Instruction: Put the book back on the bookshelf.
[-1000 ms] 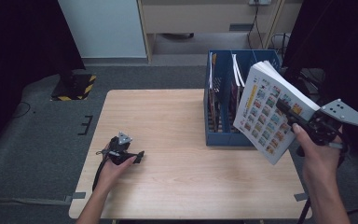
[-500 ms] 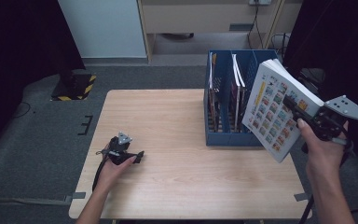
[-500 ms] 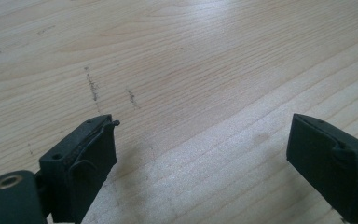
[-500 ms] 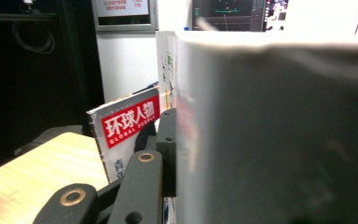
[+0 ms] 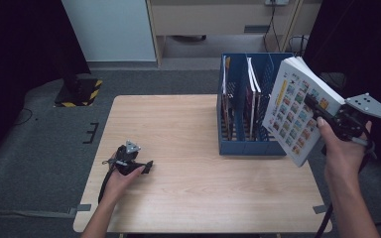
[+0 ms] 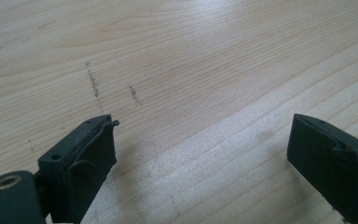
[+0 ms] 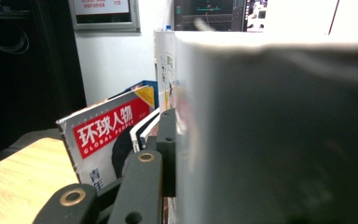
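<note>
We see the right gripper (image 5: 313,105) clamped on a thick white book (image 5: 297,114) (cover of small coloured pictures), held tilted just beside the blue file rack (image 5: 248,146), left gripper (image 5: 148,165) wide open, empty, resting on the table (image 5: 188,124).

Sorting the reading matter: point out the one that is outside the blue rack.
The thick picture-grid book, clamped in the right gripper; the magazines stand inside the blue rack.

One wooden table (image 5: 188,124), one blue file rack (image 5: 238,144), one picture book (image 5: 297,109), two tongs (image 5: 146,166)
</note>
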The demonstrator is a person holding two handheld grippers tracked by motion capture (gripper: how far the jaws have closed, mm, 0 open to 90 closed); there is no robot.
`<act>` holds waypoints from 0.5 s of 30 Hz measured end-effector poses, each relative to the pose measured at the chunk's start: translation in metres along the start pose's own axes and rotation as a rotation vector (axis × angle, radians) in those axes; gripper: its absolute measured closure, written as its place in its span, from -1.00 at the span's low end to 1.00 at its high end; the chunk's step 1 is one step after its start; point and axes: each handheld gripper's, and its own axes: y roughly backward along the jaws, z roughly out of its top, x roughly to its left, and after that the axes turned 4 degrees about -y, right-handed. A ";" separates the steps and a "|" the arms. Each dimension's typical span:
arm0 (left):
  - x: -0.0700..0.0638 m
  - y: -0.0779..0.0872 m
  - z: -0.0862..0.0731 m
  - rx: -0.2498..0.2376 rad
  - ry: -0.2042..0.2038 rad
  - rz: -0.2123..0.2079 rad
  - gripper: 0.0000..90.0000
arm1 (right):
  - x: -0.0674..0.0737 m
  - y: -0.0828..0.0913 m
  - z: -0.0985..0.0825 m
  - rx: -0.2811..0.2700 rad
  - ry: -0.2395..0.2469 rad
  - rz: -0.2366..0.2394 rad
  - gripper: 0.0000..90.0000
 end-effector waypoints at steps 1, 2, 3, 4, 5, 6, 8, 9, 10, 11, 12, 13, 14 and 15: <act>0.000 0.000 0.000 0.003 0.000 0.001 -0.86 | 0.000 -0.001 0.001 -0.002 -0.004 -0.006 0.64; 0.000 -0.001 0.000 0.004 0.001 0.002 -0.86 | -0.001 -0.002 0.002 -0.003 -0.004 -0.008 0.64; 0.000 -0.001 -0.001 0.005 0.002 0.005 -0.86 | -0.001 -0.003 0.003 -0.003 -0.005 -0.014 0.64; -0.001 -0.001 -0.001 0.007 0.004 0.007 -0.86 | -0.002 -0.005 0.004 -0.003 -0.006 -0.019 0.64; -0.001 -0.001 -0.002 0.008 0.008 0.010 -0.87 | -0.002 -0.006 0.005 -0.001 -0.002 -0.024 0.64; 0.000 -0.001 -0.002 0.008 0.013 0.011 -0.88 | -0.002 -0.007 0.006 0.002 -0.002 -0.037 0.64; 0.000 -0.001 -0.003 0.008 0.019 0.013 -0.91 | -0.003 -0.011 0.007 -0.003 0.002 -0.051 0.64; 0.000 -0.002 -0.003 0.005 0.025 0.012 -0.91 | -0.004 -0.013 0.007 -0.003 -0.001 -0.059 0.64; 0.000 -0.002 -0.004 0.000 0.031 0.010 -0.91 | -0.005 -0.016 0.008 -0.004 -0.004 -0.066 0.64; 0.001 -0.002 -0.004 -0.001 0.032 0.010 -0.91 | -0.007 -0.019 0.009 0.001 -0.003 -0.073 0.64; 0.001 -0.002 -0.005 -0.004 0.037 0.010 -0.92 | -0.007 -0.020 0.010 0.002 -0.007 -0.077 0.64; 0.001 -0.002 -0.005 -0.003 0.037 0.010 -0.92 | -0.009 -0.023 0.012 0.000 -0.004 -0.087 0.64; 0.001 -0.001 -0.005 -0.003 0.037 0.010 -0.92 | -0.010 -0.025 0.013 0.000 -0.007 -0.089 0.64; 0.001 -0.001 -0.005 -0.003 0.037 0.011 -0.92 | -0.011 -0.027 0.014 -0.001 -0.008 -0.097 0.64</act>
